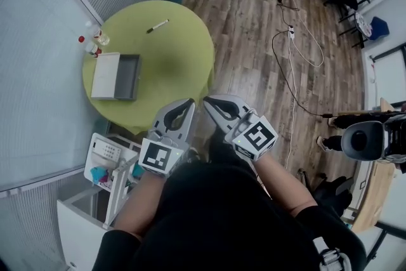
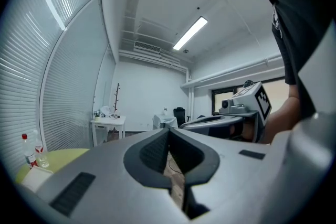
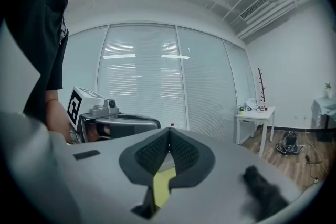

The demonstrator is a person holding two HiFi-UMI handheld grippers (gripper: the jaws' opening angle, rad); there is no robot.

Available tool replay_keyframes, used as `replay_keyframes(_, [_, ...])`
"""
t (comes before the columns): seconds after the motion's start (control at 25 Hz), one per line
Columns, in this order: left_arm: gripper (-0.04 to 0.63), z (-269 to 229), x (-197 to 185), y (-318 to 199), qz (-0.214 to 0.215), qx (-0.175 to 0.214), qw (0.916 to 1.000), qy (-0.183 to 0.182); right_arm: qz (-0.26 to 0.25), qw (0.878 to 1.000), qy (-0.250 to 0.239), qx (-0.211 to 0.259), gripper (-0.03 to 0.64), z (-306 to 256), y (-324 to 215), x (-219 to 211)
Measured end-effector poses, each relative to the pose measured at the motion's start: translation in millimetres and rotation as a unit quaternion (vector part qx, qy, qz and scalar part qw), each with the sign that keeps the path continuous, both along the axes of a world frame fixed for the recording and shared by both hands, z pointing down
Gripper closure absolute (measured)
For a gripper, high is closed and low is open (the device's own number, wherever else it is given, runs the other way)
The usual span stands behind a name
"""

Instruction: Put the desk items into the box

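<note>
Head view is showing me the left gripper (image 1: 189, 102) and right gripper (image 1: 207, 102) hovering side by side at the green table's (image 1: 181, 63) near edge, jaws pressed together on nothing. The grey box (image 1: 136, 76) is sitting at the table's left, and what looks like a marker (image 1: 157, 26) is lying farther back.

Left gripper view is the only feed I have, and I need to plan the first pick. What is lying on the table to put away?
Observer: A marker pen lies alone on the far side of the round green table.
Operator: And where is the box?
Observer: The grey box sits open near the table's left edge, with a white flap lying flat on its left side.
Operator: Is the right hand-held gripper free?
Observer: Yes. The right hand-held gripper is shut, with nothing between its jaws.
</note>
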State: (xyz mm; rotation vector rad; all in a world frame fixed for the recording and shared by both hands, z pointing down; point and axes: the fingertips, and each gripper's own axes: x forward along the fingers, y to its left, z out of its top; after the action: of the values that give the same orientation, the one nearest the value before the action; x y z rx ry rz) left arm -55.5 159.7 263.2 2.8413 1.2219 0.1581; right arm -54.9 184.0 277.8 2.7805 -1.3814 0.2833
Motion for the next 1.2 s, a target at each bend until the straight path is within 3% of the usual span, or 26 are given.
replay_keyframes(0.64, [0.583, 1, 134, 47, -0.1, 0.024, 0.9944, -0.022, -0.092, 0.996, -0.005, 0.01, 0.6, -5, 50, 141])
replay_keyframes(1.2, [0.583, 13, 197, 58, -0.202, 0.025, 0.9787, -0.029, -0.184, 0.982, -0.024, 0.023, 0.6, 7, 62, 211])
